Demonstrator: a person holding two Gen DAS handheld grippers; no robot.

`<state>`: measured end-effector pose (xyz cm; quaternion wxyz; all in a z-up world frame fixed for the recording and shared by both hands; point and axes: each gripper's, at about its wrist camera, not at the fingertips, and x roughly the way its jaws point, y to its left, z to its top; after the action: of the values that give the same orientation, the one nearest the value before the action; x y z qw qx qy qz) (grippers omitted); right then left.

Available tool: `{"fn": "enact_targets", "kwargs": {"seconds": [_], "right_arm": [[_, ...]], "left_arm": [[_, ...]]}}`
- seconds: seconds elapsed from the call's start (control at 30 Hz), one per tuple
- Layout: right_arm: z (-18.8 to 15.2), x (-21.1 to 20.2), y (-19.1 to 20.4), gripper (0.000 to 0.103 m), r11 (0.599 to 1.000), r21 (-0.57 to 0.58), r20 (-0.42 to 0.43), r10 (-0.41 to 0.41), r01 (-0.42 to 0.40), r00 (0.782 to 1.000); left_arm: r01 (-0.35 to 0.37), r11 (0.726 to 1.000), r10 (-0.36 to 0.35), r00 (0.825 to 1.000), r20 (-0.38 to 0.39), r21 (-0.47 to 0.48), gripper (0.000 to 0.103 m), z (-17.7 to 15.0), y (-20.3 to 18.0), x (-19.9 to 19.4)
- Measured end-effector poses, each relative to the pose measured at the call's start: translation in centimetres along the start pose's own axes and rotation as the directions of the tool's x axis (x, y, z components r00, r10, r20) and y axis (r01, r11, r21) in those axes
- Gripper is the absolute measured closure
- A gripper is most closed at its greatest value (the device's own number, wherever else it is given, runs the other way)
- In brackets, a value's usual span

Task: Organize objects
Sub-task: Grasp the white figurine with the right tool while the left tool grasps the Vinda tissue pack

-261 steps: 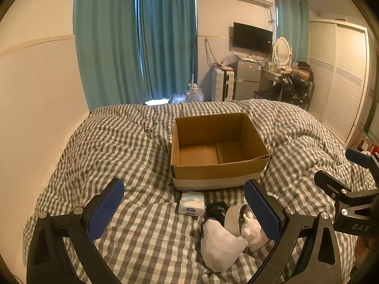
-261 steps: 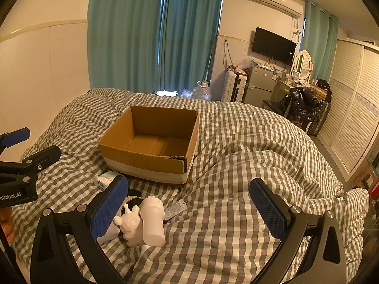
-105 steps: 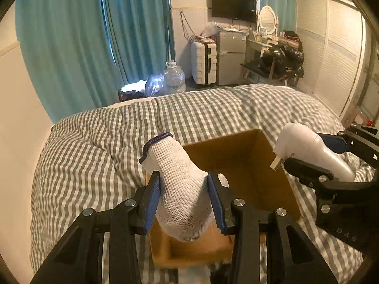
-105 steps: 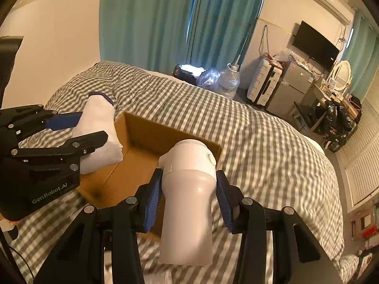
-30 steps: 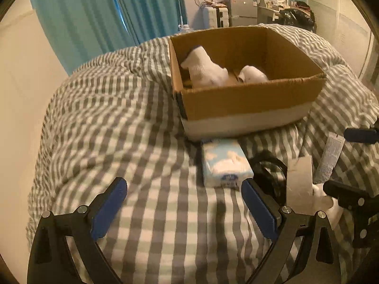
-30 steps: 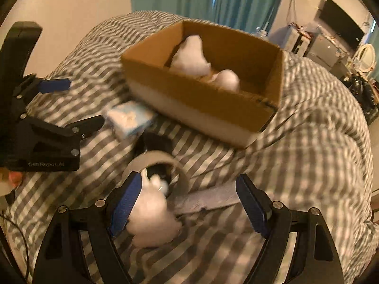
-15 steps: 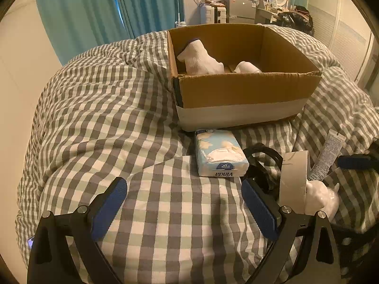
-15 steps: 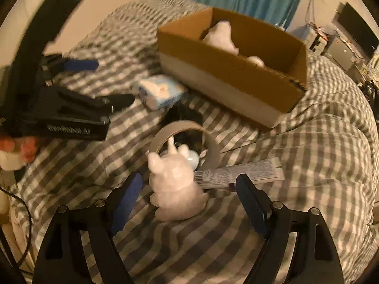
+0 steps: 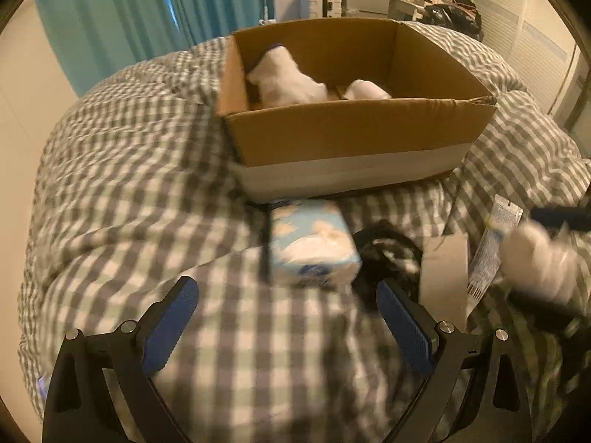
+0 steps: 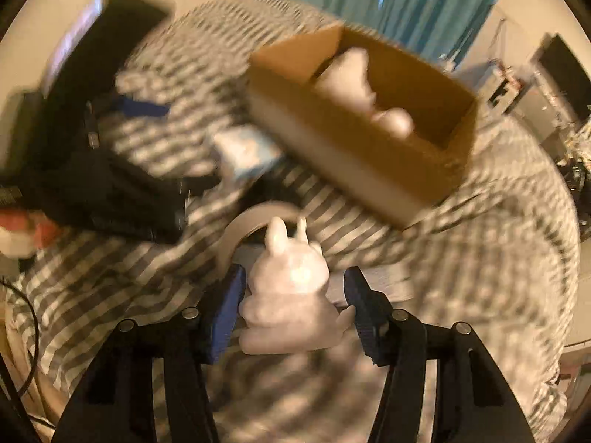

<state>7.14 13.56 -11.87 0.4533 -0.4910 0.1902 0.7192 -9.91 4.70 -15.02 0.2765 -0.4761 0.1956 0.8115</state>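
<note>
- Straddling the white rabbit figurine (image 10: 286,295), the right gripper (image 10: 293,306) has a blue pad on each side of it; the left pad sits against its flank, the right pad looks just off it, and blur hides whether the squeeze is on.
- Right wrist view: the figurine stands upright on the checked duvet (image 10: 461,258), ears up, with the tape roll (image 10: 251,221) on edge just behind it.
- Left gripper (image 9: 288,326) hovers over the duvet with fingers spread wide and nothing between them.
- Just ahead of it lies the blue-and-white tissue pack (image 9: 312,243), its far end tucked against the front wall of the cardboard box (image 9: 354,140).
- Inside the box, a white sock (image 9: 284,77) lies at the left and a white bottle (image 9: 365,90) beside it.
- Right of the tissue pack sits a tangle of black strap (image 9: 384,247), then the tape roll, then a tube (image 9: 495,243) lying flat.
- Everything on the right-hand camera is smeared by motion.
</note>
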Motion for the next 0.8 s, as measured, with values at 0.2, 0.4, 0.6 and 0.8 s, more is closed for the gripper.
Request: {"fn": "enact_targets", "kwargs": {"seconds": [0.2,0.4,0.6,0.8], "right_arm": [[0.6,1.3,-4.3,0.048,0.994,0.074,0.008,-0.078,0.078,0.997],[0.5,2.9,-5.9,0.048,0.992,0.117,0.017,-0.044,0.041,0.999],[0.3,3.2,-6.3,0.048,0.991,0.133,0.034,-0.014,0.009,0.999],[0.2,2.9,-6.4,0.048,0.986,0.16,0.068,0.038,-0.049,0.997]], "left_arm": [[-0.103,0.994,0.102,0.994,-0.036,-0.027,0.003,1.6,-0.9,3.3],[-0.125,0.992,0.123,0.991,-0.055,-0.03,0.035,1.9,-0.9,5.0],[-0.136,0.99,0.138,0.987,-0.078,0.028,0.05,1.9,-2.3,6.2],[-0.08,0.997,0.08,0.996,-0.034,0.002,0.051,1.7,-2.2,3.3]]}}
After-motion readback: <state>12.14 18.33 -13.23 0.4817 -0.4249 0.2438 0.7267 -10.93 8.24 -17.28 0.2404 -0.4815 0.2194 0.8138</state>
